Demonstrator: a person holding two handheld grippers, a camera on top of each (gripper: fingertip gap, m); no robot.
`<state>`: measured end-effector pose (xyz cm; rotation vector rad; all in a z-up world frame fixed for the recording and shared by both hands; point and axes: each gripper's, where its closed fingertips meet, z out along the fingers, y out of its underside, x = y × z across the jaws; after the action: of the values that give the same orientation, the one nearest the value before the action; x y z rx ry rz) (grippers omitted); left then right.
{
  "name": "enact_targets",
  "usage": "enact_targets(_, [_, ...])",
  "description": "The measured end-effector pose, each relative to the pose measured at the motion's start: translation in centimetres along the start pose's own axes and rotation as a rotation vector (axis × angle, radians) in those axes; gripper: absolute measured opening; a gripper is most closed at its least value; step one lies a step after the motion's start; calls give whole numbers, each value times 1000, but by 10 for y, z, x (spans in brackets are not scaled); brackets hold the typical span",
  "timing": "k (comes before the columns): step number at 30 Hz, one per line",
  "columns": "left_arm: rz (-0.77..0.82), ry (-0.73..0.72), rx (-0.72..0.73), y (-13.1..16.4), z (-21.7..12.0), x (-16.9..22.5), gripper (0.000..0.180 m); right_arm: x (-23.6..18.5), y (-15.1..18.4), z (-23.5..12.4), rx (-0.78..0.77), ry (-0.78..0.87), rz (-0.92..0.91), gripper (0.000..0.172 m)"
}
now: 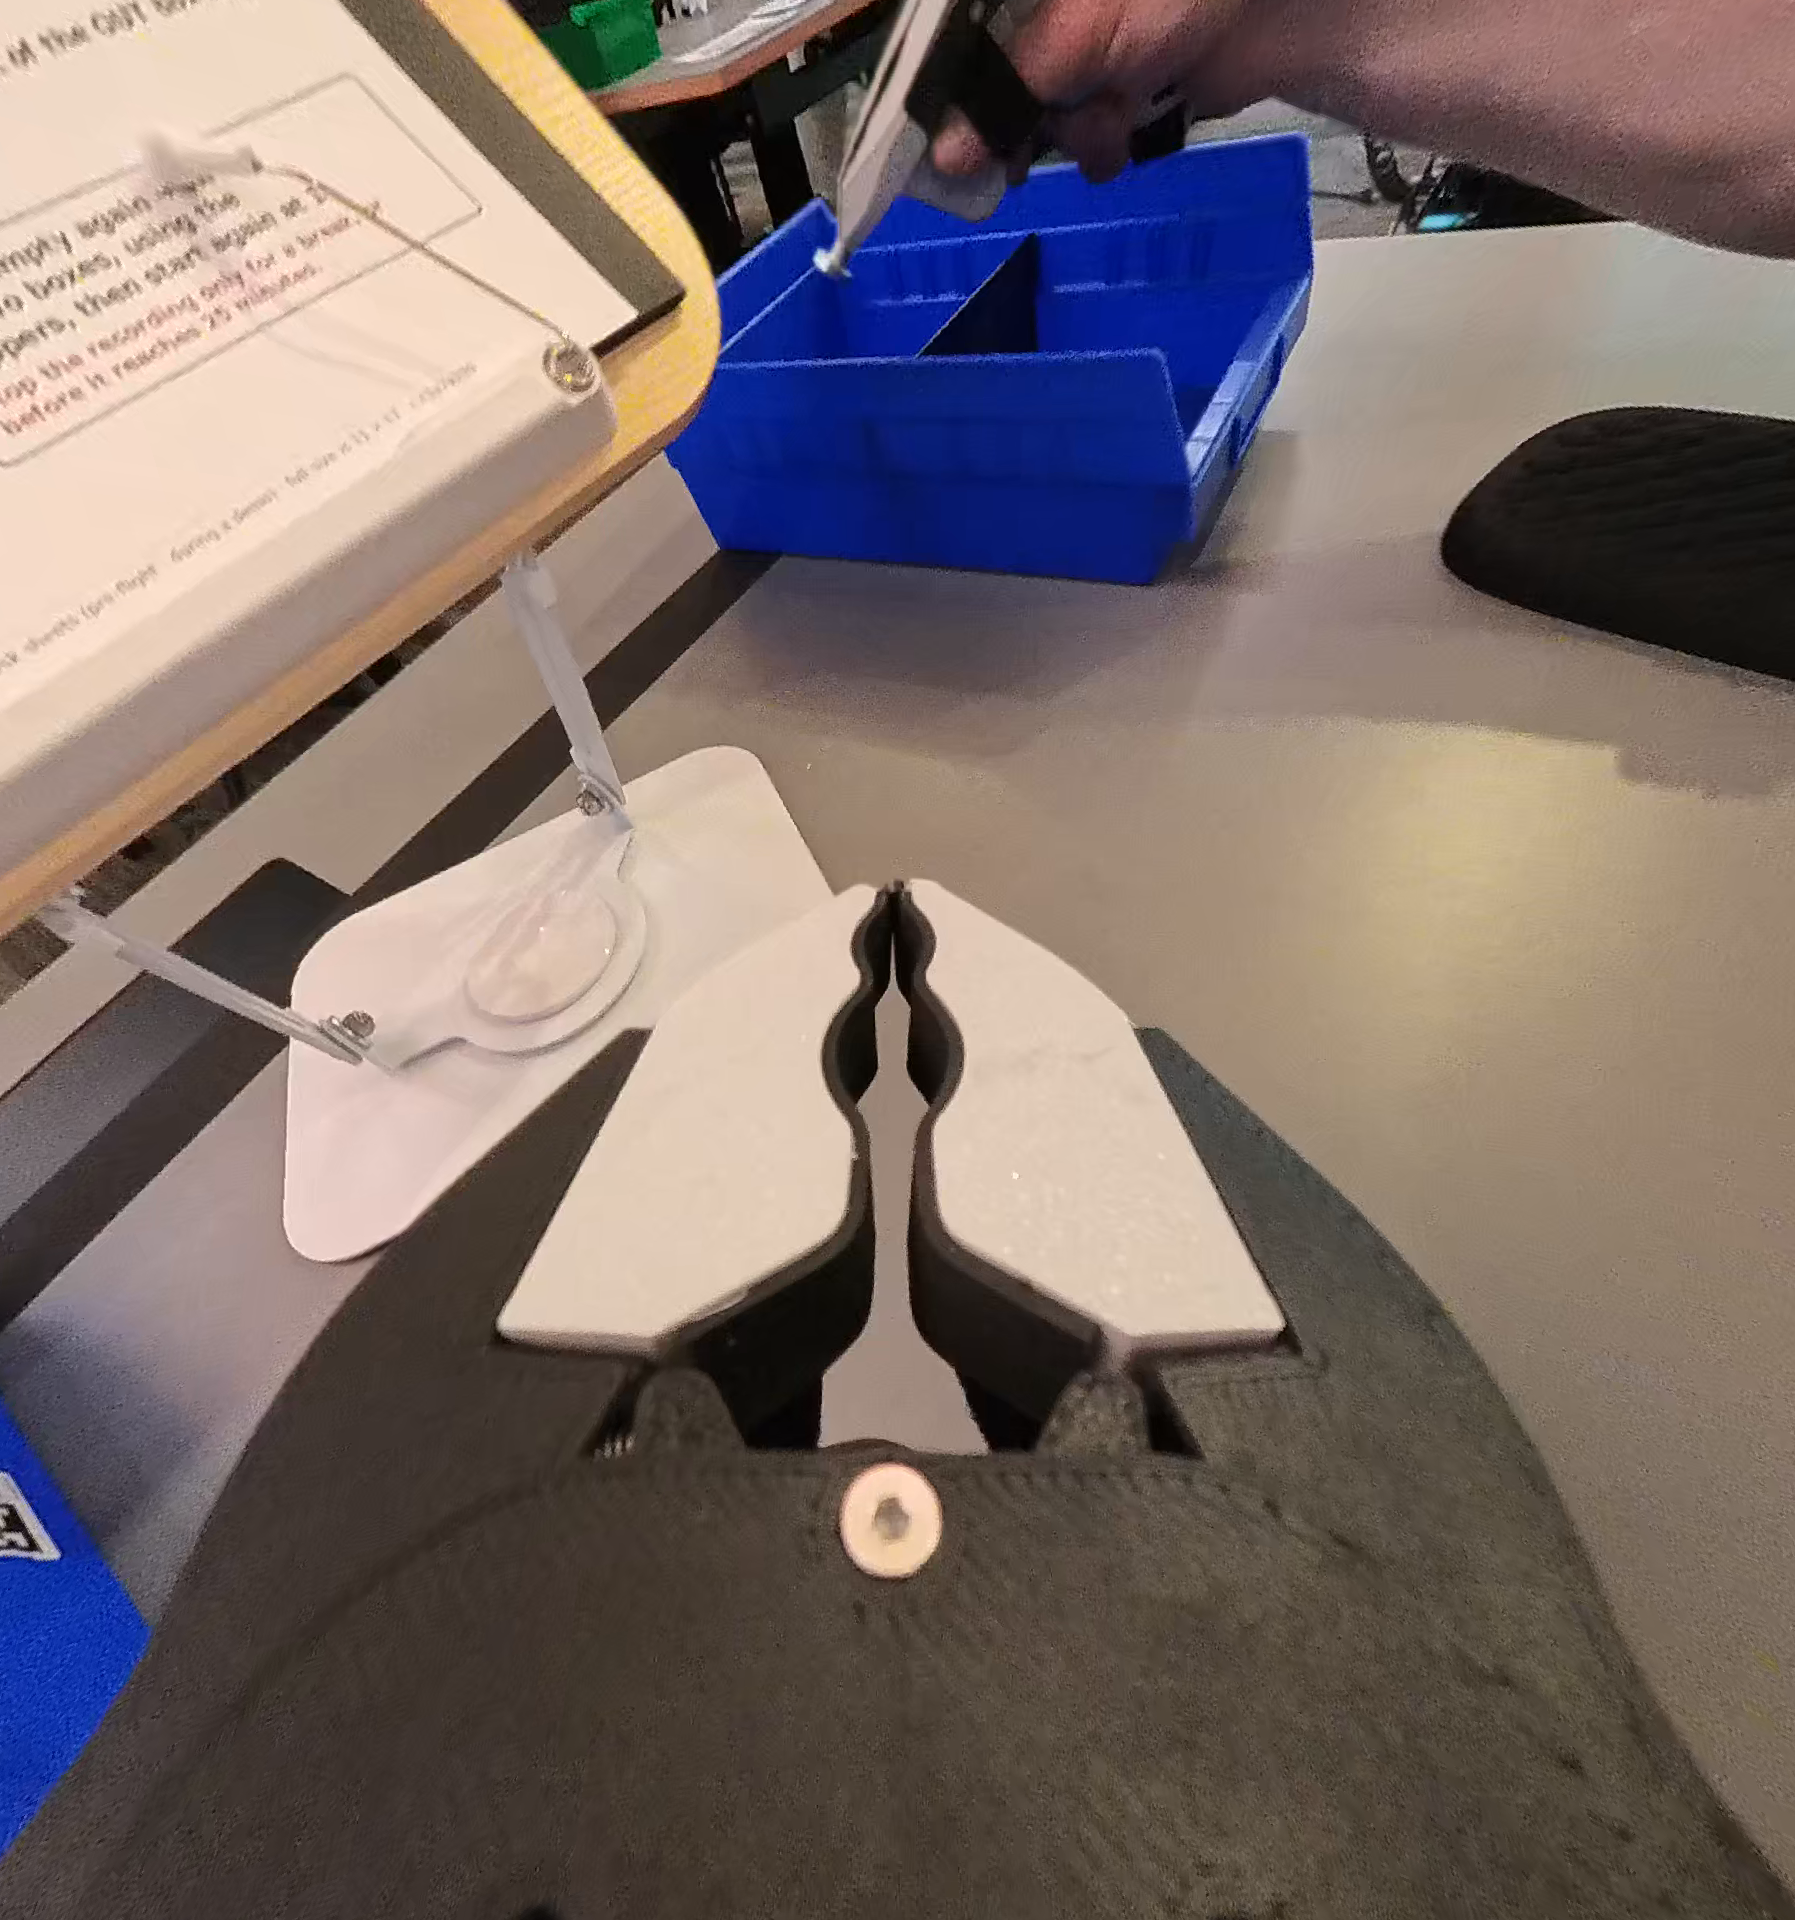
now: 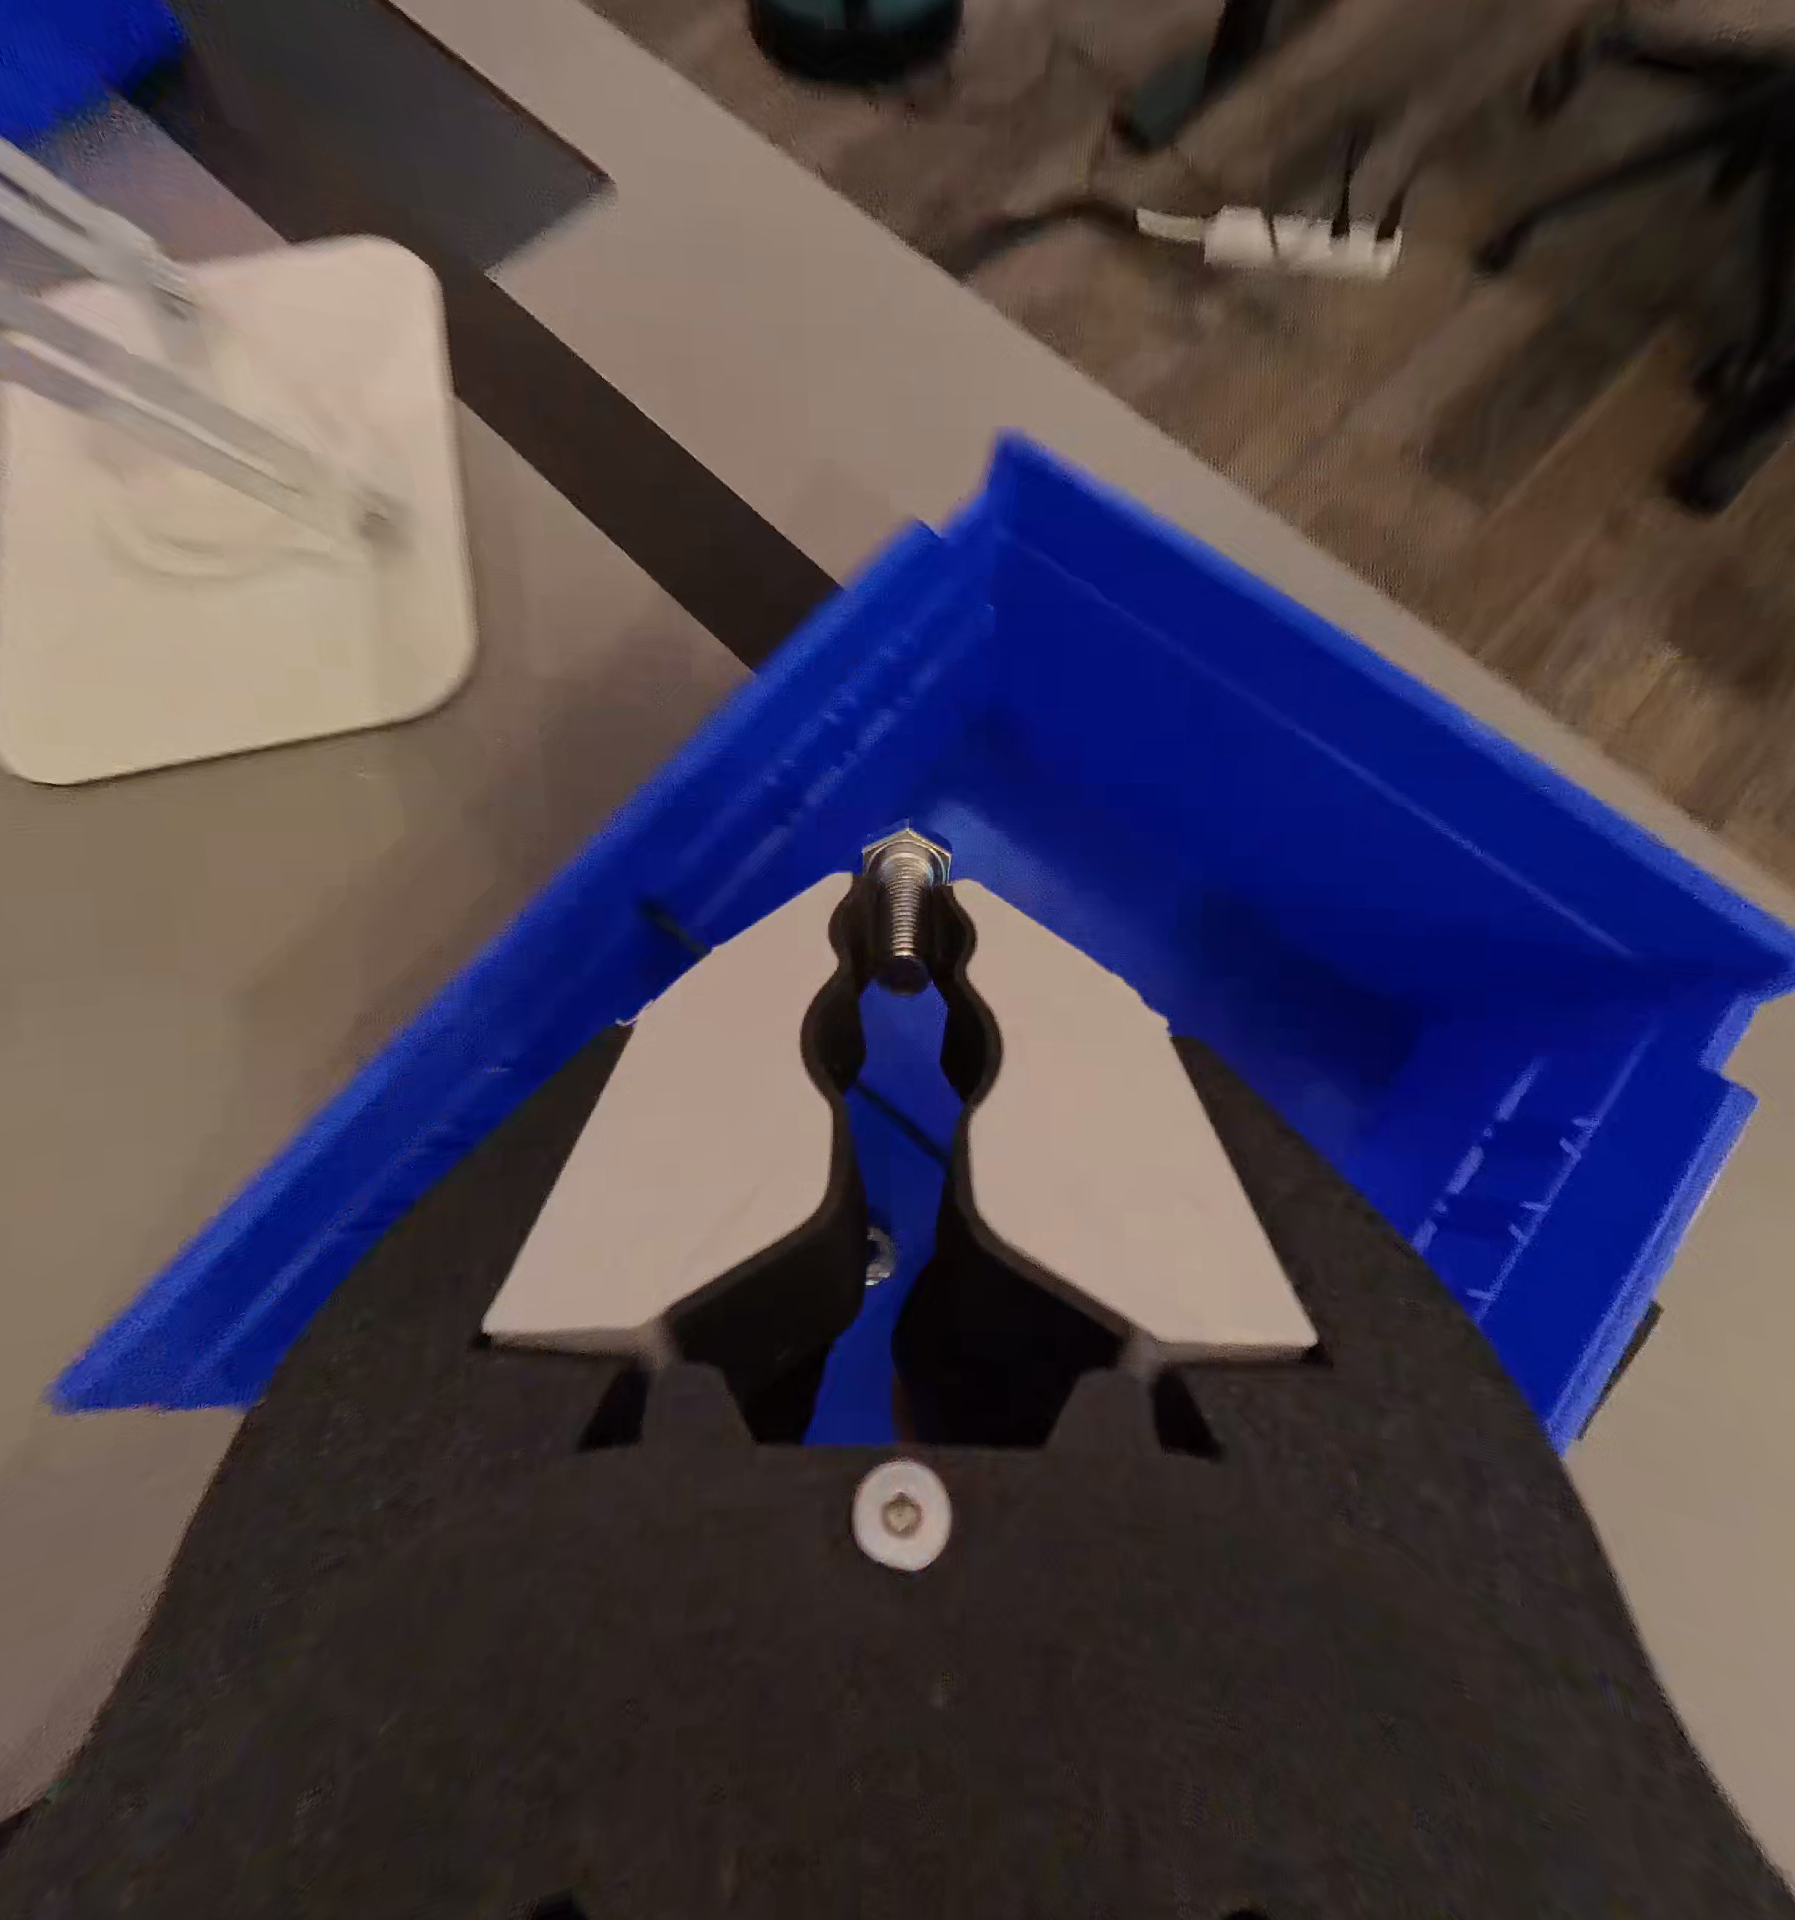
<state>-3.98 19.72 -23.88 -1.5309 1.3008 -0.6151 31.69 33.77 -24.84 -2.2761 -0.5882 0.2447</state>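
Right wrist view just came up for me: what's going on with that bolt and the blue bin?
A person holds a hand-held gripper in each hand. The right hand-held gripper is clamped on a silver bolt, head end pointing away, over the inside corner of the blue divided bin on the grey table. The left hand-held gripper is shut with nothing visible between its fingers, poised over the table beside the white base of a document stand.

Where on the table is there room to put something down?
The widest bare patch of grey table lies between the blue bin, the black pad and the white stand base. It is crowded at the left, under the tilted board and its thin legs.
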Motion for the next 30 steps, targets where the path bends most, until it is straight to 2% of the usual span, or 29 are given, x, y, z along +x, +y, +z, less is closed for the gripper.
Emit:
enact_targets(3, [-29,-6,-19,8,0,-6,0,32,25,23,-136,70,20,12])
enact_targets(6, [-39,-37,-32,16,-2,-17,6,41,31,29,-163,100,23,24])
enact_targets(8, [-44,-98,-60,24,-7,-32,16,42,26,24,-135,130,0,30])
enact_targets(10, [-28,-182,-95,32,-21,-56,19,31,17,15,-87,124,-20,29])
enact_targets(13, [-37,-342,-111,39,-60,-111,21,16,6,-5,-5,173,-69,24])
enact_targets(16, [-170,-498,-150,57,-111,-180,21,-10,-2,-26,73,173,-94,22])
enact_targets(18, [-329,-561,-268,90,-132,-220,29,-28,-4,-37,109,182,-128,20])
enact_targets(20, [-500,-517,-347,119,-132,-237,30,-49,-5,-43,148,167,-147,21])
enact_targets(22, [-668,-466,-483,151,-122,-241,45,-64,-4,-46,166,174,-179,19])
enact_targets(24, [-764,-438,-572,177,-111,-244,44,-76,-1,-45,173,169,-191,18])
enact_targets(25, [-836,-400,-620,188,-105,-242,51,-81,0,-43,174,159,-193,18])
enact_targets(26, [-893,-372,-620,192,-97,-242,50,-87,0,-42,180,142,-196,17])
enact_targets(30, [-935,-436,-723,218,-93,-262,45,-105,0,-37,190,117,-229,16])
